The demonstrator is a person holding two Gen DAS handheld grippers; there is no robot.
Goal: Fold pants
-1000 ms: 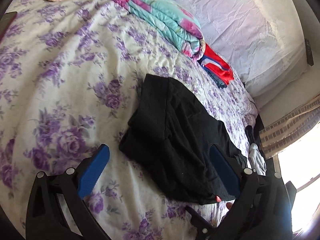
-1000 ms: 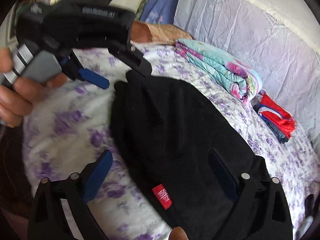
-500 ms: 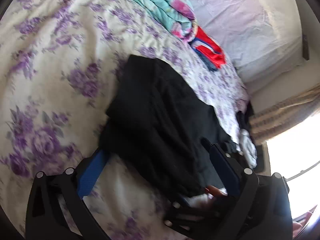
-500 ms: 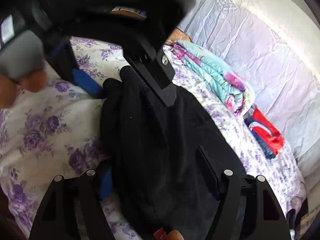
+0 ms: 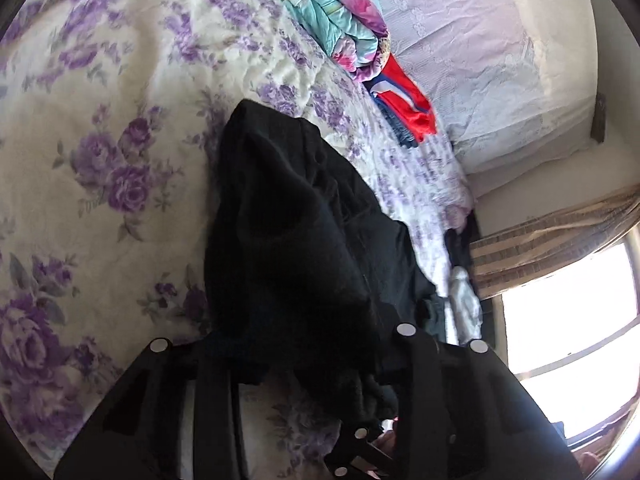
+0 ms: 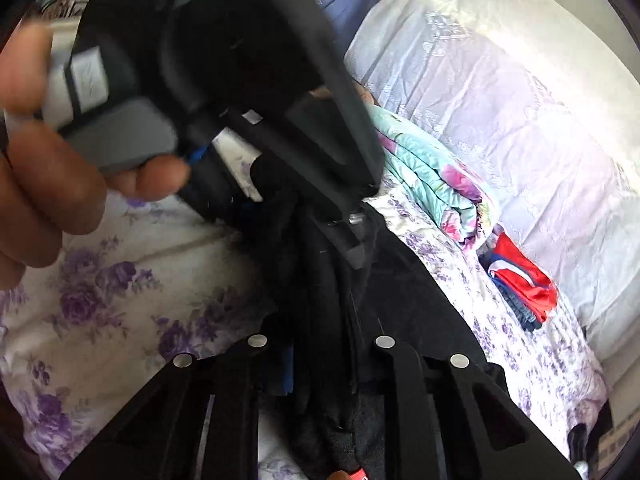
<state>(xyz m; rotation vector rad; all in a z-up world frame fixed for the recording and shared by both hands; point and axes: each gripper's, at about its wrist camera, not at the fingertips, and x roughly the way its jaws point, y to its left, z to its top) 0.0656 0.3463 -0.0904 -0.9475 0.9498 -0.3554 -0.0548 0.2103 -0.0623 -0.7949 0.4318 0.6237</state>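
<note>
The bed [image 5: 92,160] fills both views, spread with a white sheet printed in purple roses. Along its far side runs a pale lilac headboard cover [image 5: 480,60], and against it lie a folded turquoise floral quilt [image 5: 332,12] and a small red and blue folded garment [image 5: 408,108].

The black pants [image 5: 288,232] lie bunched on the sheet in front of me, near the bed's edge by the window [image 5: 568,344] and its striped curtain [image 5: 552,248]. A second ago they were spread flatter; now the cloth is gathered into a ridge that runs into both my tools.

My left hand [image 6: 52,184] shows large and blurred in the right wrist view, fingers wrapped round the grey handle, tilting the left gripper [image 5: 296,344] down toward the sheet. It has come lower and closer to the pants than before. Its jaws, wide apart a second ago, are closing, and black cloth is bunched between them; the blue pads that showed earlier are now buried in the fabric.

My right gripper [image 6: 320,356] also points down at the bed, its jaws closing from wide to narrow with a fold of the pants pinched between them, only a sliver of blue pad still showing. The red label [image 6: 358,474] on the pants sits at the bottom edge of that view, just under the gripper.
</note>
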